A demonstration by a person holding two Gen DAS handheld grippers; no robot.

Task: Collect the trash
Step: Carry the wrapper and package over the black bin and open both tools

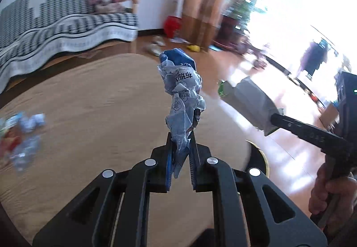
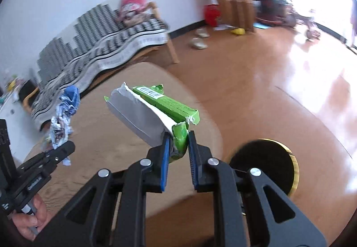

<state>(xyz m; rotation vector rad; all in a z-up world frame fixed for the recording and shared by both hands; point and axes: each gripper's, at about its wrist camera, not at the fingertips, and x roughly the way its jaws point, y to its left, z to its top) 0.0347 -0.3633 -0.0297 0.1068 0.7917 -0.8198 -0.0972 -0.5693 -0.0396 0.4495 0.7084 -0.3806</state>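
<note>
Left gripper (image 1: 181, 146) pinching crumpled blue wrapper (image 1: 181, 88) upright, right gripper (image 2: 178, 142) clamping green packet (image 2: 154, 111) above table (image 1: 89, 102)

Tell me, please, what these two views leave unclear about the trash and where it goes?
- Leftover trash on the table, left wrist view: motion-blurred, items unidentifiable.
- Black round object beside the table, right wrist view: partly behind the right gripper; bin or not, unclear.
- Blue-white wrapper: print unreadable.
</note>
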